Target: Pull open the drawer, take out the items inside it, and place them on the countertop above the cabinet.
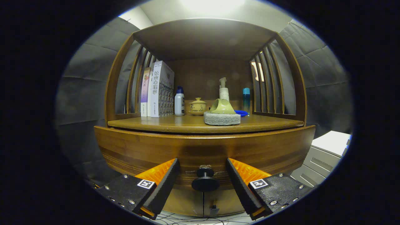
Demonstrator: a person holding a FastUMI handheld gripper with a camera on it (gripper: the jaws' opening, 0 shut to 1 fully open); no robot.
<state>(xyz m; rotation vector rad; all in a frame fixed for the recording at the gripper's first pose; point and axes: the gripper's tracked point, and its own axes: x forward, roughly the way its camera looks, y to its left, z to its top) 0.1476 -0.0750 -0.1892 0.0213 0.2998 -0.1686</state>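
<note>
The wooden drawer front of the cabinet faces me, shut flush under the countertop. Its black round knob sits right between my two fingers, a little ahead of the pads. My gripper is open, with its black-and-orange fingers on either side of the knob and not touching it. The drawer's inside is hidden.
On the countertop stand books, a white bottle, a small yellow lidded pot, a green dish on a grey sponge, a pump bottle and a teal bottle. A grey-white cabinet stands to the right.
</note>
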